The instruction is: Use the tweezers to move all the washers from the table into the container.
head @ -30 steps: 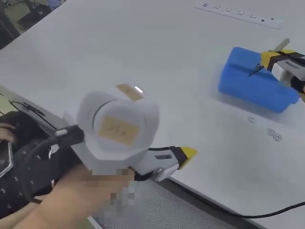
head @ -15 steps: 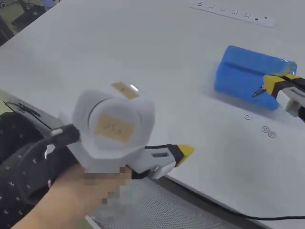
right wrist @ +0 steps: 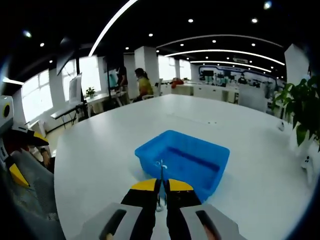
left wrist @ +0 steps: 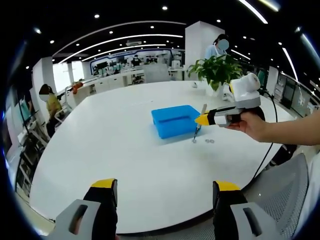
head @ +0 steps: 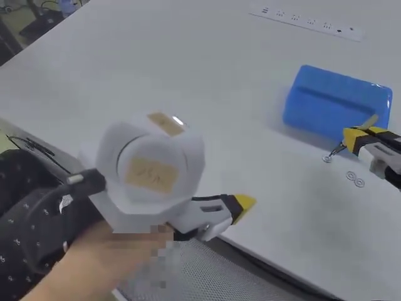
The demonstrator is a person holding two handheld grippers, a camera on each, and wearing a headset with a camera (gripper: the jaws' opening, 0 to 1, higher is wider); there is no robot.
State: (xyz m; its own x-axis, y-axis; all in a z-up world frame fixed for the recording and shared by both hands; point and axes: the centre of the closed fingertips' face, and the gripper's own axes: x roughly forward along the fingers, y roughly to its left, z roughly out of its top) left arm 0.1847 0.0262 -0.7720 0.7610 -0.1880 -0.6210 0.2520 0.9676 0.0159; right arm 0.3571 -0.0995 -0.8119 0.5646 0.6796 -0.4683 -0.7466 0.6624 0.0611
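At 6 o'clock from the container (head: 338, 103), right tongs (head: 356, 135), clamping tweezers (head: 337, 149), had descended to the next washer (head: 327, 158); left tongs (left wrist: 162, 192) gaped empty.

The room is bright, evenly lit by small ceiling lamps (left wrist: 165, 8) and long light strips (right wrist: 115, 21). The white table (head: 188, 63) shines softly, and a pale shadow lies beside the blue container (head: 338, 100). The head view is slightly blurred. Both gripper views bend strongly at the edges, and their near jaws are unsharp.
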